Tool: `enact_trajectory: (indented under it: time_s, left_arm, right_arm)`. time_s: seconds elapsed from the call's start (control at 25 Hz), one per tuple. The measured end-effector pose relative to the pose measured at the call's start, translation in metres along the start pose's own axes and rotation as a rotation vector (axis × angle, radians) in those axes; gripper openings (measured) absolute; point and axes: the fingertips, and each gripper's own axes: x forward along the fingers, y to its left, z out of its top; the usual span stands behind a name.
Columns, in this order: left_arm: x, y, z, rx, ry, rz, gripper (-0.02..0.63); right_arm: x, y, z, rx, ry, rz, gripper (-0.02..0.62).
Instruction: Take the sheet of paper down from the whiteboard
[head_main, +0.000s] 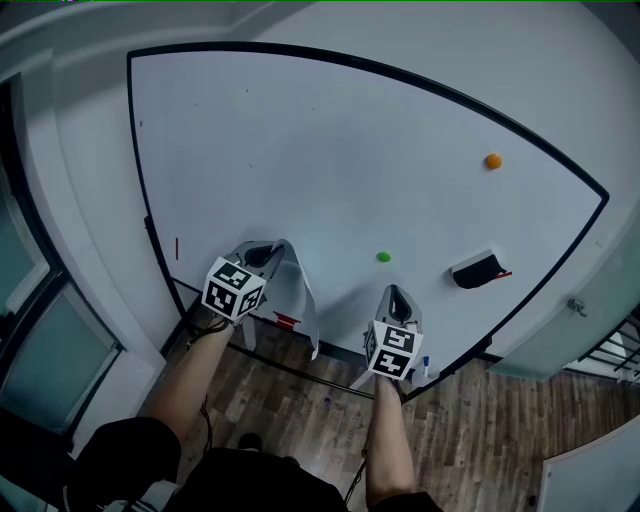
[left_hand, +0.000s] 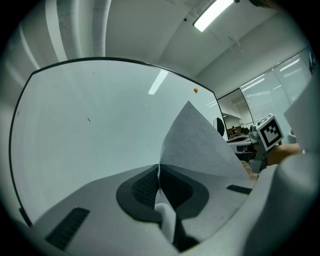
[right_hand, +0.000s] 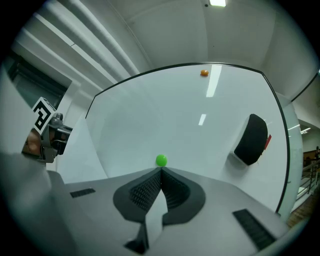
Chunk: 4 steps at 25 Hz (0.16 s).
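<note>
one whiteboard (head_main: 330, 150) fills most of the frame, with one short red stroke (head_main: 177, 248) near its lower left edge. just right of that is the left gripper (head_main: 260, 255), one of two. its jaws are pressed together on the edge of the single sheet of paper (head_main: 298, 295). the sheet curls away from the board at the lower left centre and hangs down in front of the bottom rail, partly covering a small red thing there that i cannot make out. further right, the right gripper (head_main: 397, 293) has its jaws fully together with nothing between them. two magnets sit on the board: a green magnet (head_main: 383, 257) just above that gripper's tips and an orange magnet (head_main: 493, 161) at the upper right. one black eraser (head_main: 477, 270) clings at the lower right. below is a wooden floor (head_main: 300, 390).
</note>
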Motion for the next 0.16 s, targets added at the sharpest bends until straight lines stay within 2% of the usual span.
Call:
enact_trajectory:
  time_s: [0.16]
  left_arm:
    - [0.0016, 0.0019, -0.0014, 0.002, 0.01, -0.014, 0.02]
  right_arm:
    - [0.0019, 0.0022, -0.0003, -0.004, 0.001, -0.006, 0.023]
